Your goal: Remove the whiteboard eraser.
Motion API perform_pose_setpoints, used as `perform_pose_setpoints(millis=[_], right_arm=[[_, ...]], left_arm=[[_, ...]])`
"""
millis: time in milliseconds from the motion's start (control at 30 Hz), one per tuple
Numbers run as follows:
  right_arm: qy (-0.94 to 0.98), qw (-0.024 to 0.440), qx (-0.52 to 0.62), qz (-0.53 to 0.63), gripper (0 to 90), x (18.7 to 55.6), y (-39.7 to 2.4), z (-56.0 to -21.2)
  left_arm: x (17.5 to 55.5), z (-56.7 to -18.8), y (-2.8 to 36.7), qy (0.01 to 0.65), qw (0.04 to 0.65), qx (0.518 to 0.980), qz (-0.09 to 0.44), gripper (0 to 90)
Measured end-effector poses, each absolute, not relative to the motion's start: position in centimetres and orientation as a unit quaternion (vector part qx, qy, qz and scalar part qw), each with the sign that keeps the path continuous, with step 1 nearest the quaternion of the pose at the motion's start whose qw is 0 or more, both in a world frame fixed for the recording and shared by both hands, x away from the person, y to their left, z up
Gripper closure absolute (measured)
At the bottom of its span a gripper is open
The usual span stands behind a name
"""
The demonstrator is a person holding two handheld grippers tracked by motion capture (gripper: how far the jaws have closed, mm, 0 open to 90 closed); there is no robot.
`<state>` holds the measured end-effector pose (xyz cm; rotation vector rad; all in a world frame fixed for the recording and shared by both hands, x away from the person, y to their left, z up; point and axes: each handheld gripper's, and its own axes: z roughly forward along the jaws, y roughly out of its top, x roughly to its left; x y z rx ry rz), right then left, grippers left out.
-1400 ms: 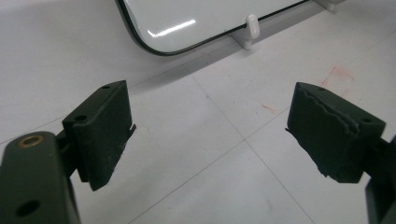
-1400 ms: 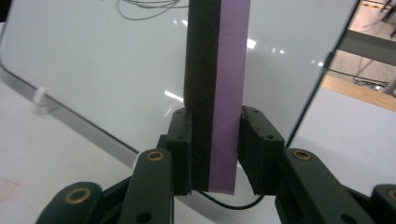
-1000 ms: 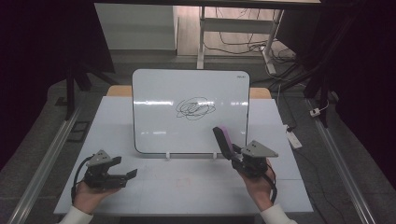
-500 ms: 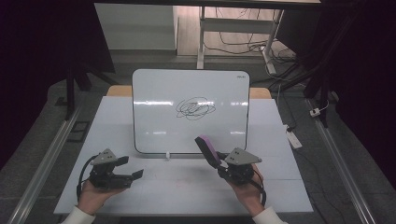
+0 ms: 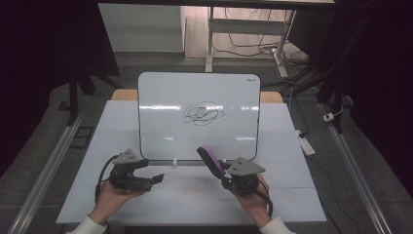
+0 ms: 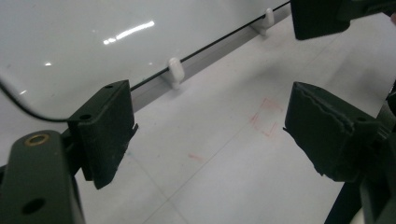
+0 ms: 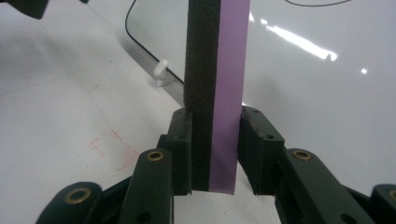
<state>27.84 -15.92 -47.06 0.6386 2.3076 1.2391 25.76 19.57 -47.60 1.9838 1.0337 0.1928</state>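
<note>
High view: white tabletop point(image 5: 302, 195) with a whiteboard point(image 5: 160, 97) propped upright across its far half, lower edge resting on small white pegs point(image 5: 174, 162). Bare strip of tabletop in front of the board, open between the two hands and out to both side edges; near edge just under the wrists. Black scribble point(image 5: 203, 113) at the board's middle, well above both tools.

Left tool point(image 5: 157, 178) held low over the tabletop at the near left, pointing right, palm cupped beneath. Left gripper view: jaws standing wide apart with nothing between, bare tabletop and faint red marks point(image 6: 265, 116) beyond, board edge and a peg point(image 6: 174, 72) close ahead.

Right tool point(image 5: 220, 171) at the near right, pointing up and left toward the board's lower edge, hand under it. Clamped on an eraser point(image 5: 209, 157), purple back and dark felt. Right gripper view: eraser point(image 7: 217, 93) standing upright between the jaws, both pads pressed on its faces, top running out of the picture, board surface right behind it, a peg point(image 7: 161, 69) to the left.

Around: cable point(image 5: 102, 173) looping from the left tool, a power strip point(image 5: 307, 144) on the floor right of the tabletop, a rail point(image 5: 44, 170) along the left side. Nothing standing between eraser and board.
</note>
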Motion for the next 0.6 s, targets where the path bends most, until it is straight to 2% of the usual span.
perform_pose_setpoints(millis=[600], right_arm=[[0.844, 0.221, 0.207, 0.442, 66.2, 27.5, -14.8, -47.5]], left_arm=[[27.4, -45.4, 17.2, 0.390, 0.452, 0.800, 0.056, 16.3]])
